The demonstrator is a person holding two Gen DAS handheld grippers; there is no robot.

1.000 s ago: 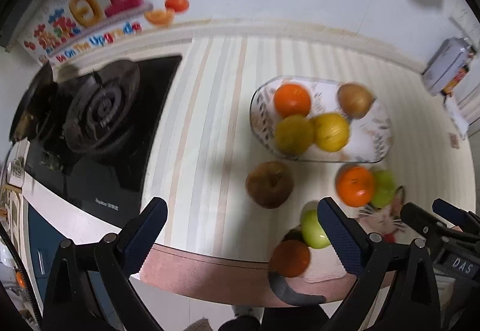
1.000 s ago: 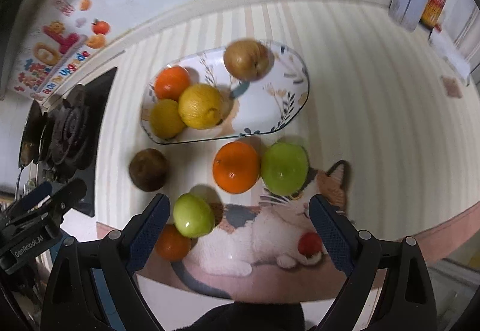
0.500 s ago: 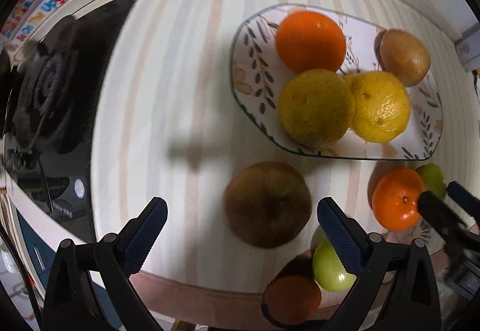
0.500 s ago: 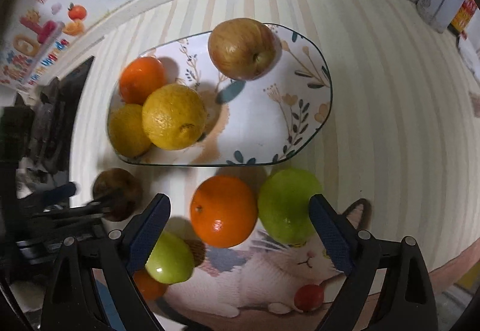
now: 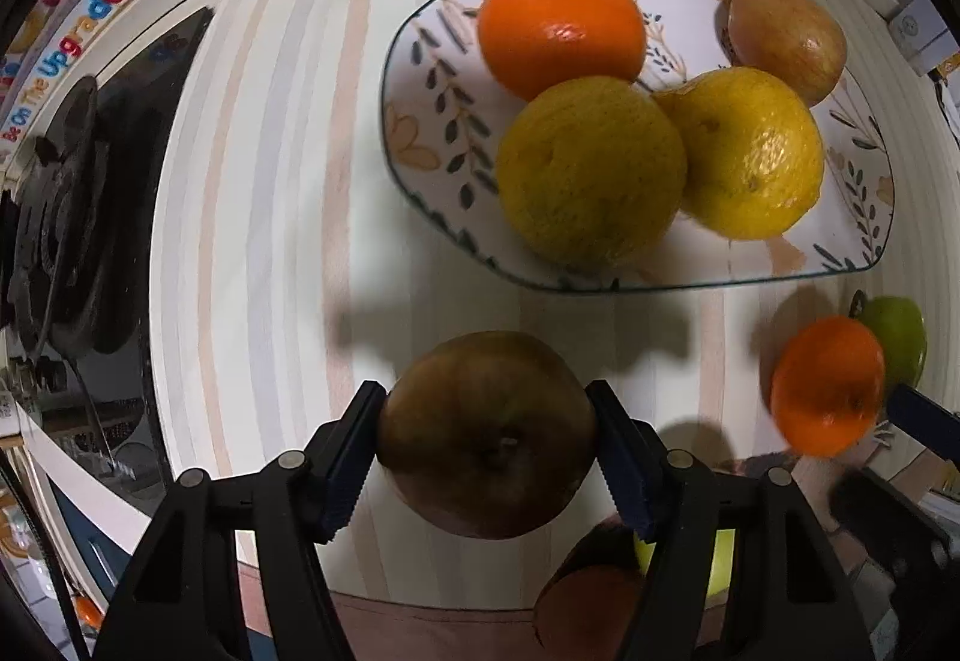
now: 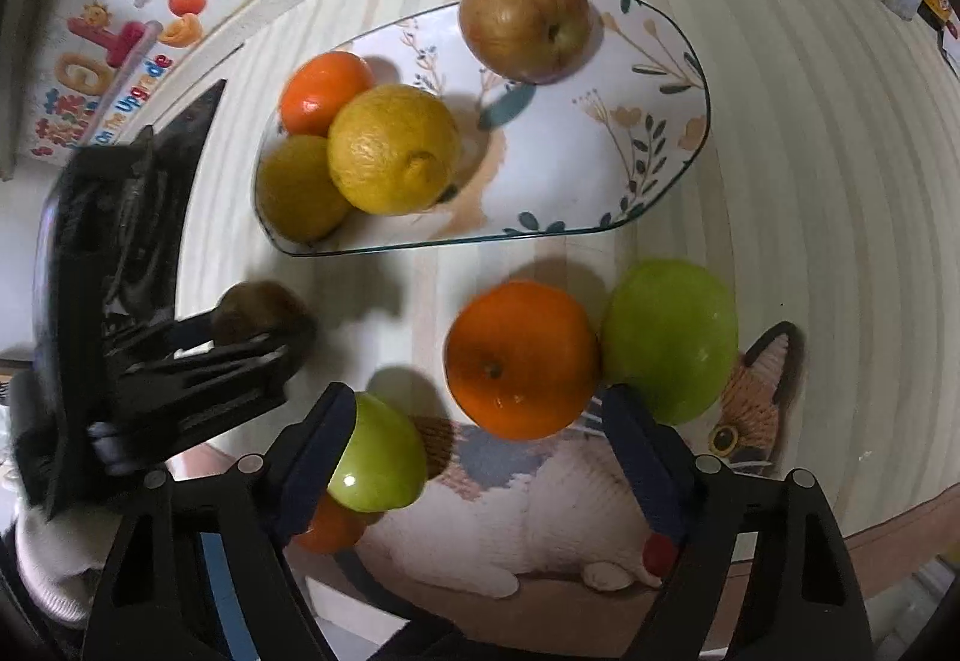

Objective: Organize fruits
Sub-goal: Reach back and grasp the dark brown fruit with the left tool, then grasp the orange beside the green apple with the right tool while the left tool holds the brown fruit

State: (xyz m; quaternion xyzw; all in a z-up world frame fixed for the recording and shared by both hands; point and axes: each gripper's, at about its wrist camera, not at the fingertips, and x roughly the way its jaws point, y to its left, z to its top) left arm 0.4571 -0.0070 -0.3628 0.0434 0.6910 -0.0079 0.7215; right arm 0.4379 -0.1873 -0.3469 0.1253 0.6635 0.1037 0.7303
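Brown apple [image 5: 489,436] sits pinched between the left gripper's [image 5: 489,451] jaws, low over the striped worktop [image 5: 270,181], just short of the plate [image 5: 432,133]. Right gripper [image 6: 474,451] jaws are spread, the orange [image 6: 521,358] just ahead between them, a green apple [image 6: 378,460] against the left one.

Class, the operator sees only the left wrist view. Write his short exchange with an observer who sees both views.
Operator: My left gripper holds the brown fruit. Is the right one open?
Observer: Yes, the right gripper is open, with the loose orange just ahead of its fingertips.
Operator: What lies nearest the counter edge?
Observer: A small green apple, lying on a cat-print mat.
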